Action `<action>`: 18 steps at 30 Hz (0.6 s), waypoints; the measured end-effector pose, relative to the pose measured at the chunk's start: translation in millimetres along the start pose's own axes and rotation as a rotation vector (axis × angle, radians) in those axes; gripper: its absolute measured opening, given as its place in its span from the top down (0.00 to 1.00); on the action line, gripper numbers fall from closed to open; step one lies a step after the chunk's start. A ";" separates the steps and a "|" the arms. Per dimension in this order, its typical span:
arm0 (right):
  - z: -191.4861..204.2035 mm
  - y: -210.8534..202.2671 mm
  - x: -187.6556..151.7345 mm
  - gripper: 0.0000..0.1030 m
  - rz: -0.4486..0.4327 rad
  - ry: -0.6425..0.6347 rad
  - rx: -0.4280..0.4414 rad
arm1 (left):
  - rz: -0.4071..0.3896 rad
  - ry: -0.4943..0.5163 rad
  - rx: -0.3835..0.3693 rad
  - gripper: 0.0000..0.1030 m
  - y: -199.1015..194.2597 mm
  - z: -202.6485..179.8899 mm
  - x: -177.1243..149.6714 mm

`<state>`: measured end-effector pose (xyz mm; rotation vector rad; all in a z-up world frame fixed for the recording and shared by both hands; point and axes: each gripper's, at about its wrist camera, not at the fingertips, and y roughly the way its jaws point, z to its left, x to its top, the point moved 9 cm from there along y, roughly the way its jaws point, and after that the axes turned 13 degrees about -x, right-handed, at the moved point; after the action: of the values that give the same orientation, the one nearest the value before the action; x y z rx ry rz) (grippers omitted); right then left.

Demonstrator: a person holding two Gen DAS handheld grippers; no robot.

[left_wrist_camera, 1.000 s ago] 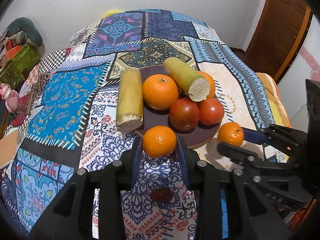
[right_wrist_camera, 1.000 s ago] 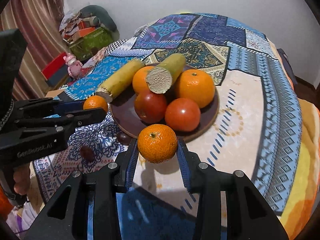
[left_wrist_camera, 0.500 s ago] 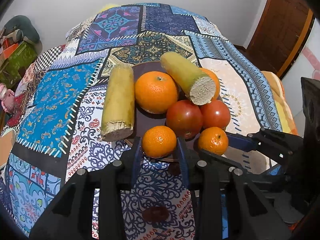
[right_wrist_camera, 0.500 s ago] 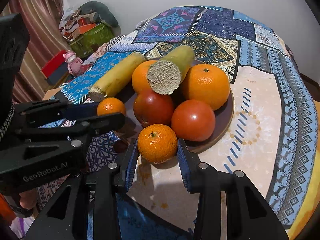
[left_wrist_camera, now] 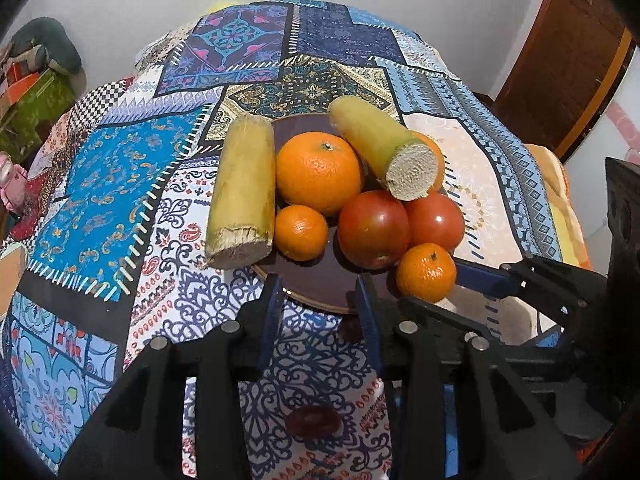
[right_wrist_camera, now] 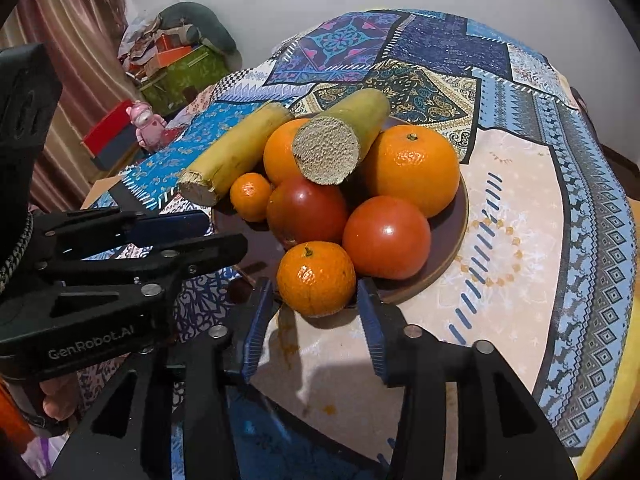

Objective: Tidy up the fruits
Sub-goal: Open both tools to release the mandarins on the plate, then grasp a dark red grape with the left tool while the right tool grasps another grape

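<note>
A dark brown plate (left_wrist_camera: 320, 284) holds two large oranges, two red tomatoes and a cut yellow-green stalk; a second stalk piece (left_wrist_camera: 244, 188) leans on its left rim. One small mandarin (left_wrist_camera: 301, 233) lies free on the plate beside that stalk, beyond my left gripper (left_wrist_camera: 319, 306), whose jaws are opening with only the plate rim between them. Another small mandarin (right_wrist_camera: 316, 278) rests on the plate's near rim (right_wrist_camera: 452, 240) against a tomato. It sits between the tips of my right gripper (right_wrist_camera: 315, 314), whose jaws are opening, the pads just off its skin.
A patchwork-patterned cloth (left_wrist_camera: 100, 200) covers the round table, with a dark spot (left_wrist_camera: 314, 420) near my left gripper. A wooden door (left_wrist_camera: 560, 60) is at the right. Boxes and clutter (right_wrist_camera: 180, 60) and a pink toy (right_wrist_camera: 144, 124) lie left of the table.
Both grippers moved in to the plate. The left one let its mandarin go onto the plate beside the stalk. The right one set its mandarin on the near rim and widened.
</note>
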<state>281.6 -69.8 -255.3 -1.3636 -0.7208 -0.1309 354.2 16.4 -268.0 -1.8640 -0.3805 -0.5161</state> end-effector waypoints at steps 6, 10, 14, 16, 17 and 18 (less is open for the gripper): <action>-4.0 -8.4 -3.6 0.58 -0.004 0.010 -0.005 | -0.016 0.014 -0.003 0.63 -21.0 -2.0 -7.5; -5.2 -16.9 -7.0 0.57 -0.010 0.011 -0.007 | -0.038 0.003 -0.001 0.63 -40.2 1.6 -13.2; -3.3 -26.8 -13.6 0.57 -0.015 0.004 -0.010 | -0.036 -0.008 -0.008 0.63 -51.7 5.6 -23.0; -1.6 -29.5 -17.7 0.57 -0.014 0.001 -0.006 | -0.025 -0.003 -0.007 0.63 -54.5 6.1 -30.9; -0.9 -30.1 -19.3 0.57 -0.011 0.000 -0.004 | -0.023 -0.005 -0.010 0.63 -55.2 6.3 -33.9; -0.1 -30.8 -21.3 0.57 -0.009 -0.003 -0.003 | -0.020 -0.010 -0.015 0.63 -56.3 6.5 -37.8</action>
<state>250.1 -83.9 -240.8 -1.3642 -0.7289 -0.1371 295.2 41.0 -244.6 -1.8796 -0.4034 -0.5249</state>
